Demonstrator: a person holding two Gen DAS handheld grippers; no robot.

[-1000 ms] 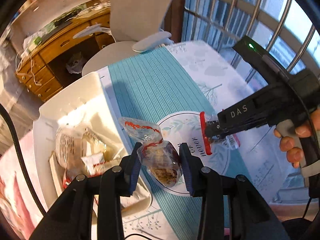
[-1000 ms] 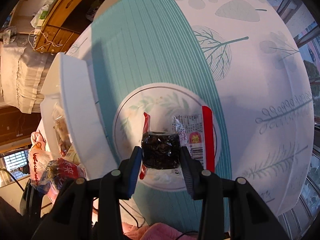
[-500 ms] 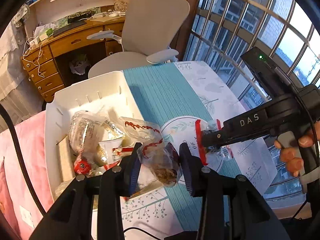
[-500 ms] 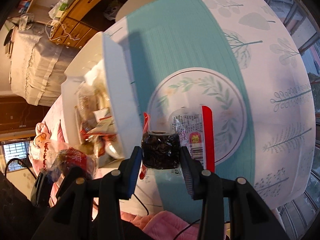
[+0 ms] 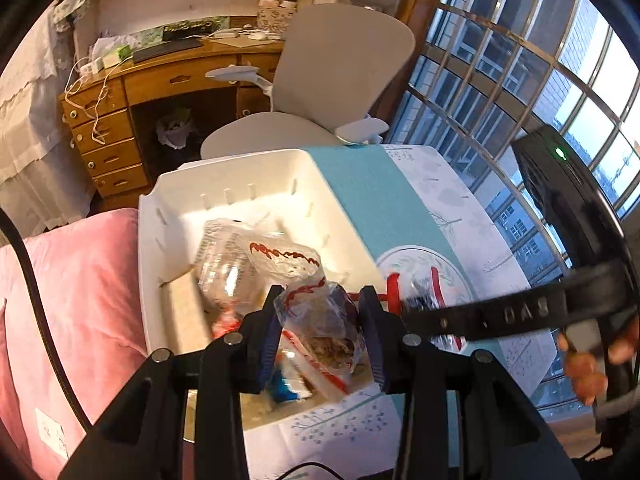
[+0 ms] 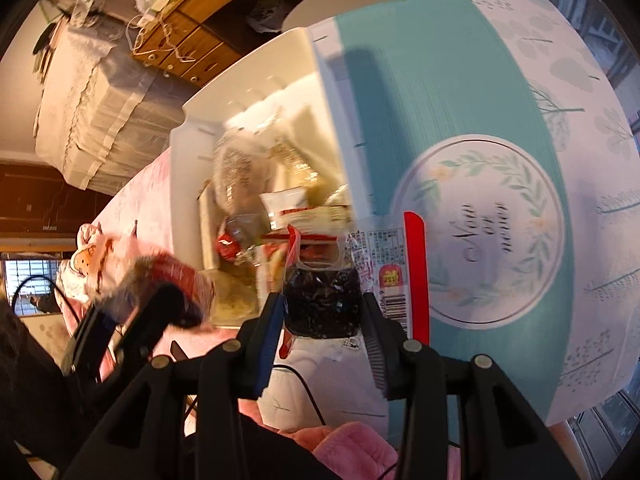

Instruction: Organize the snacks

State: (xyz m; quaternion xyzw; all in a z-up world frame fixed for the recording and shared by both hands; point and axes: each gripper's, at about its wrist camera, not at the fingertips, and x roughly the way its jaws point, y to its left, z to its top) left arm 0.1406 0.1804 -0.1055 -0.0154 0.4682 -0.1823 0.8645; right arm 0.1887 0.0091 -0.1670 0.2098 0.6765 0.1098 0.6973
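Left gripper [image 5: 320, 330] fingers pinch a clear snack bag [image 5: 320, 320] above the white bin [image 5: 240, 184], right gripper [image 6: 322, 320] fingers clamp a dark snack packet [image 6: 320, 300] beside its rim over the table [image 6: 420, 80].

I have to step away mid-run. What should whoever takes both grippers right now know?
Left gripper: shut on a clear red-printed packet of brown snacks, above the white plastic bin.
Right gripper: shut on a clear red-edged packet of dark snacks, near the bin's edge.
Done: several packets already lie in the bin.
Left: release both packets into it.
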